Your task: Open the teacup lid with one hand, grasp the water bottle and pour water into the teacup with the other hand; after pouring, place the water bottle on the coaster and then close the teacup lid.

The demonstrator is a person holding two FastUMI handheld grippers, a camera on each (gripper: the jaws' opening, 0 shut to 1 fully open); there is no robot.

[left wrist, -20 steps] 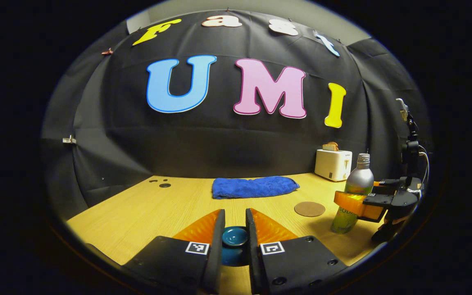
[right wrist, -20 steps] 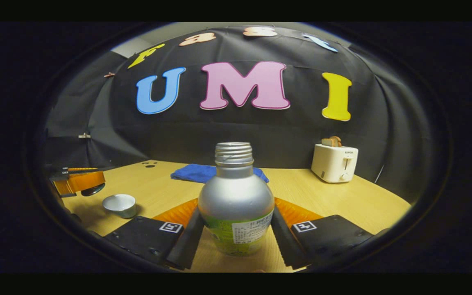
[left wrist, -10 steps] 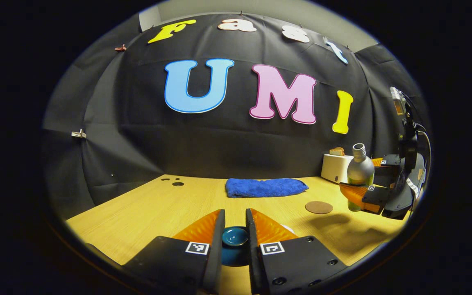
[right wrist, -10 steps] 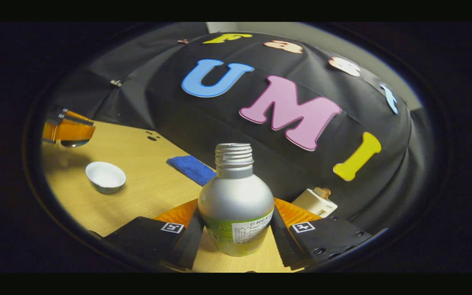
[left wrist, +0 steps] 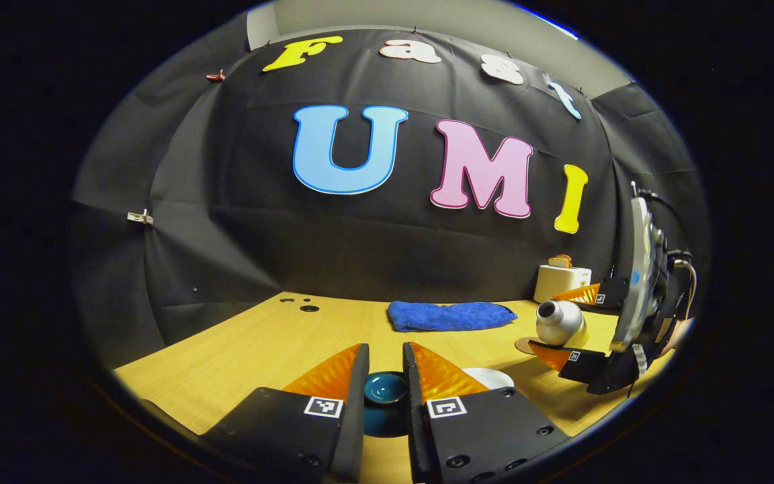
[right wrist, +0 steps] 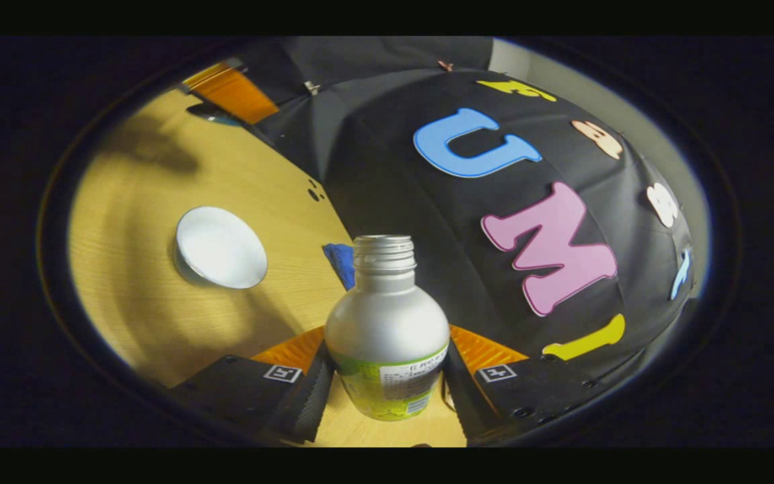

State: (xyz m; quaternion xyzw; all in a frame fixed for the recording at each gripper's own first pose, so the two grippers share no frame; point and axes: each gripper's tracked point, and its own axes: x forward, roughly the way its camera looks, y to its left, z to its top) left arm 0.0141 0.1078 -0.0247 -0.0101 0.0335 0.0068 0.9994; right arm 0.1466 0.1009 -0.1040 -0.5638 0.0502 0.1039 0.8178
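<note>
A: Teacup lid [left wrist: 385, 388], where is it?
B: Pinched between the two fingers of the left hand-held gripper [left wrist: 385, 396], seen from above as a dark blue disc, held up over the counter [left wrist: 246, 343].

A: And the water bottle [right wrist: 387, 329]?
B: Clamped by the right hand-held gripper [right wrist: 387, 396], both fingers pressing on its sides just below the silver shoulder. Its threaded mouth is uncapped.

A: Is it tipped?
B: The right gripper view cannot tell you directly, since the bottle rides upright in it; the counter and wall swing steeply instead. The left gripper view gives it: the water bottle [left wrist: 560, 323] lies nearly on its side off to the right, mouth turned leftward, with the right hand-held gripper [left wrist: 578, 323] around it.

A: The teacup?
B: In the right gripper view the white teacup [right wrist: 220, 247] sits open on the counter, ahead and to the left of the bottle mouth. The left gripper view catches just its rim [left wrist: 491, 378] beside its own right finger.

A: Coaster?
B: A brown edge [left wrist: 525, 345] peeks out just under the tipped bottle in the left gripper view. Blue towel [left wrist: 451, 315] and toaster [left wrist: 562, 281] sit farther back
</note>
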